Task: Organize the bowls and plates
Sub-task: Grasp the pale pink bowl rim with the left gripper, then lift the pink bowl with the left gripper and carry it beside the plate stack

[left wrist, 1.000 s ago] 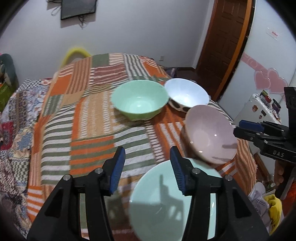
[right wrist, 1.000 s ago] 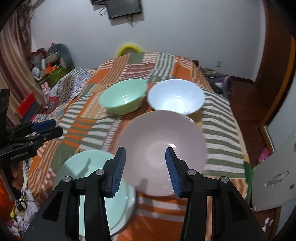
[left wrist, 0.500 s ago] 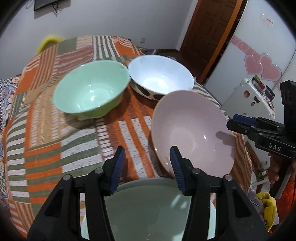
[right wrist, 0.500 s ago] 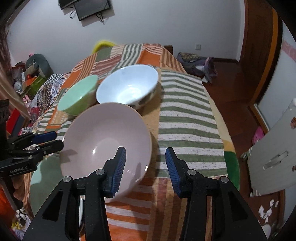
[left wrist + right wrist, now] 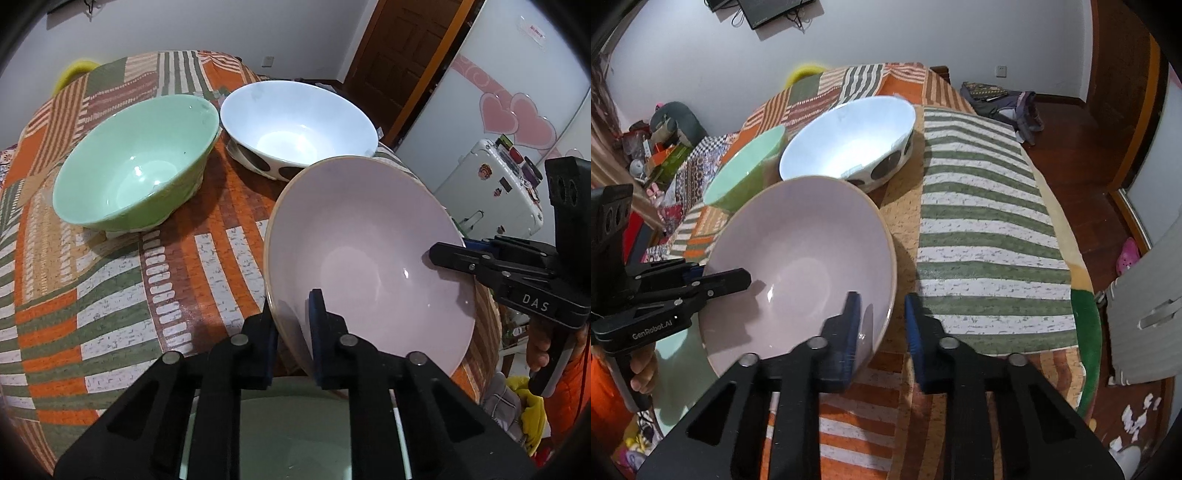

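A pink bowl (image 5: pixel 369 258) leans tilted over a pale green plate (image 5: pixel 295 424) on the striped cloth. My left gripper (image 5: pixel 293 328) straddles the bowl's near-left rim, jaws closing, pads pressing on both sides of the wall. My right gripper (image 5: pixel 882 321) is closing on the opposite rim of the pink bowl (image 5: pixel 798 258), one finger inside and one outside. Each gripper shows in the other's view: the right gripper (image 5: pixel 447 256) and the left gripper (image 5: pixel 735 280). Behind stand a green bowl (image 5: pixel 136 166) and a white bowl (image 5: pixel 299 122) with dark spots.
The table (image 5: pixel 990 229) drops off to a wooden floor at the right. A white appliance (image 5: pixel 491 192) stands beside the table, and cluttered boxes (image 5: pixel 657 155) lie to the left. A hand (image 5: pixel 642 369) holds the left tool.
Both grippers came forward and down to the pink bowl. Their jaws went from wide apart to closed on its rim, one on each side.
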Action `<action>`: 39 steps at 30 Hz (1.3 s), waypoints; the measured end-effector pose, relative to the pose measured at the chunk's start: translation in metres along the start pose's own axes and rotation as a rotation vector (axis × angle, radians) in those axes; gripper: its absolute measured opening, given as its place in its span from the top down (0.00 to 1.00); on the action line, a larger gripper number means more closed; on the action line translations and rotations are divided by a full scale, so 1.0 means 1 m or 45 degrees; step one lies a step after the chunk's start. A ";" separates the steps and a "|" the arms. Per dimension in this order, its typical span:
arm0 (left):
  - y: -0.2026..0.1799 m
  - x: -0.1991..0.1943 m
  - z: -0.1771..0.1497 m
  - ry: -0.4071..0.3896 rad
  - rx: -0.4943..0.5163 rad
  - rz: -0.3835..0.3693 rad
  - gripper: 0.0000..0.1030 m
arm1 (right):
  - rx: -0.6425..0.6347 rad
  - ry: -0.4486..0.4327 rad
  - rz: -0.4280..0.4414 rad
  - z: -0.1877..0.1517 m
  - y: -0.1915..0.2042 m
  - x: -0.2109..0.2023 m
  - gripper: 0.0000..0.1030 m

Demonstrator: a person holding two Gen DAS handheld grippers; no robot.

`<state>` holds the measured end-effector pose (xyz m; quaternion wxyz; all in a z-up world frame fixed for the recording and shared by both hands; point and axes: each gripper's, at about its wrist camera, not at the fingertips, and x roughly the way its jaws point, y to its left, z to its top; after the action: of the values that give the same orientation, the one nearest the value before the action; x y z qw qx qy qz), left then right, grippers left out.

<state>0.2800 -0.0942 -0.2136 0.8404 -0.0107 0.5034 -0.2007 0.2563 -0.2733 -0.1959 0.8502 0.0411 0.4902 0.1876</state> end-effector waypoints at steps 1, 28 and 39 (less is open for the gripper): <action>-0.001 -0.001 0.000 -0.005 0.007 0.001 0.85 | -0.003 0.005 0.007 0.000 0.000 0.001 0.86; 0.007 -0.092 -0.027 -0.139 -0.030 0.023 0.87 | -0.112 -0.103 0.009 -0.001 0.057 -0.048 0.89; 0.033 -0.149 -0.073 -0.214 -0.089 0.092 0.87 | -0.187 -0.095 0.055 -0.015 0.112 -0.053 0.89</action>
<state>0.1673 0.0017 -0.1320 0.8855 -0.0387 0.4378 -0.1508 0.1891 -0.1906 -0.1322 0.8643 -0.0038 0.4422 0.2398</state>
